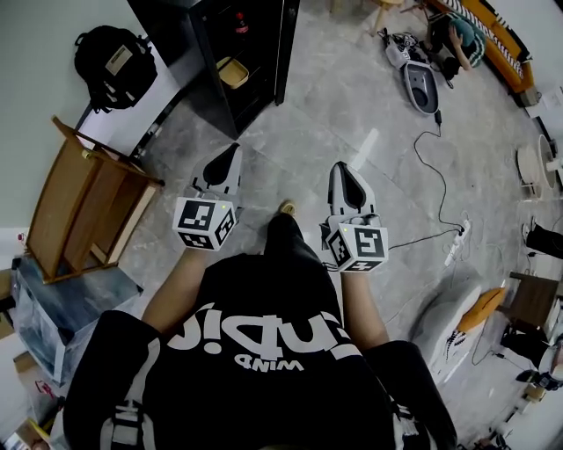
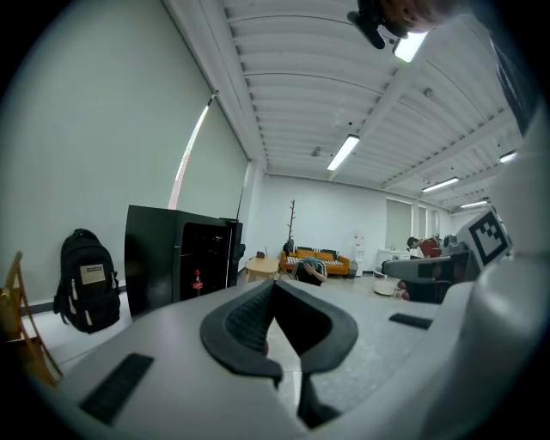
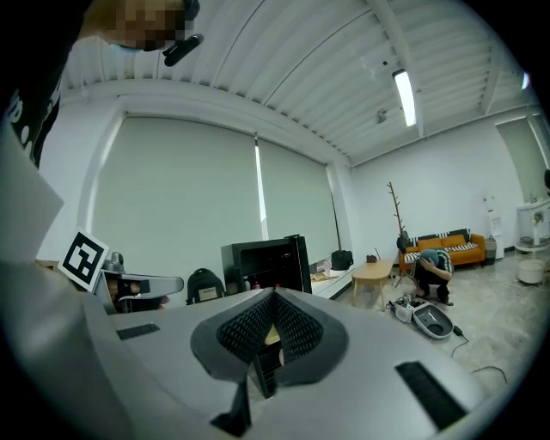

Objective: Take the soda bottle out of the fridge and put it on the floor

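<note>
A black fridge (image 1: 230,53) stands at the far side of the floor with its door open. Inside it, a soda bottle (image 1: 239,22) with a red cap and label stands on a shelf, and the bottle (image 2: 197,281) also shows small in the left gripper view. I hold both grippers in front of my chest, well short of the fridge. My left gripper (image 1: 231,149) is shut and empty, pointing toward the fridge (image 2: 172,258). My right gripper (image 1: 339,166) is likewise shut on nothing, and the fridge (image 3: 266,266) lies ahead of it.
A black backpack (image 1: 113,60) leans on the wall left of the fridge. A wooden rack (image 1: 84,206) stands at my left. A cable and a power strip (image 1: 456,244) lie on the floor at right. A person (image 1: 457,39) crouches by an orange sofa (image 1: 501,39).
</note>
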